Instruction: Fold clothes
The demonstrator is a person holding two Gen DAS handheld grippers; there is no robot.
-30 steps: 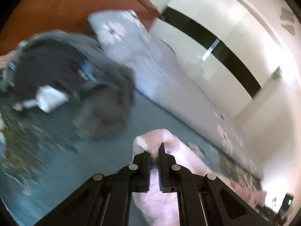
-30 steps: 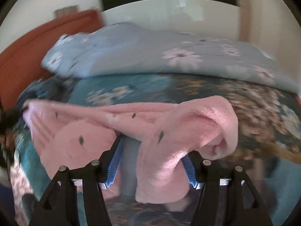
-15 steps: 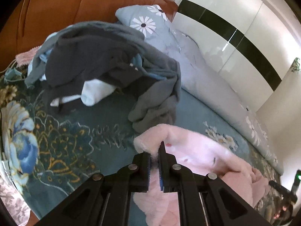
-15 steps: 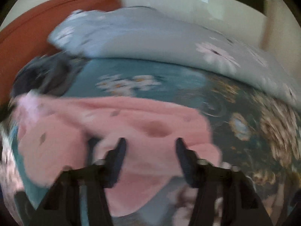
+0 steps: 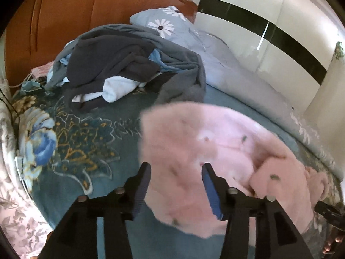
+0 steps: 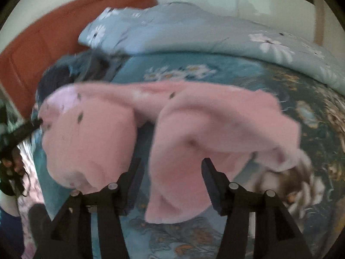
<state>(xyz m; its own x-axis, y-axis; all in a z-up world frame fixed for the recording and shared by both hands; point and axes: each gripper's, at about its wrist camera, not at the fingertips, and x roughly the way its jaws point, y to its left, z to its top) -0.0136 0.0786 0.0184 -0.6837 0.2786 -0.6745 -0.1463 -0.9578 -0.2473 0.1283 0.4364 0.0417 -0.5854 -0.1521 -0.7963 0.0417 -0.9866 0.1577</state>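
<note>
On the bedspread (image 5: 71,142), pink garment (image 5: 215,151) between both grippers' opening fingers (image 5: 142,179)

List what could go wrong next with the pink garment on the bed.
1. Both the left gripper and right gripper are opening over the pink garment, so the fold may slump; a flap already looks loose.
2. The dark clothes pile lies close behind; the next grab could snag it.
3. Fleece between the jaws could catch as they withdraw.
</note>
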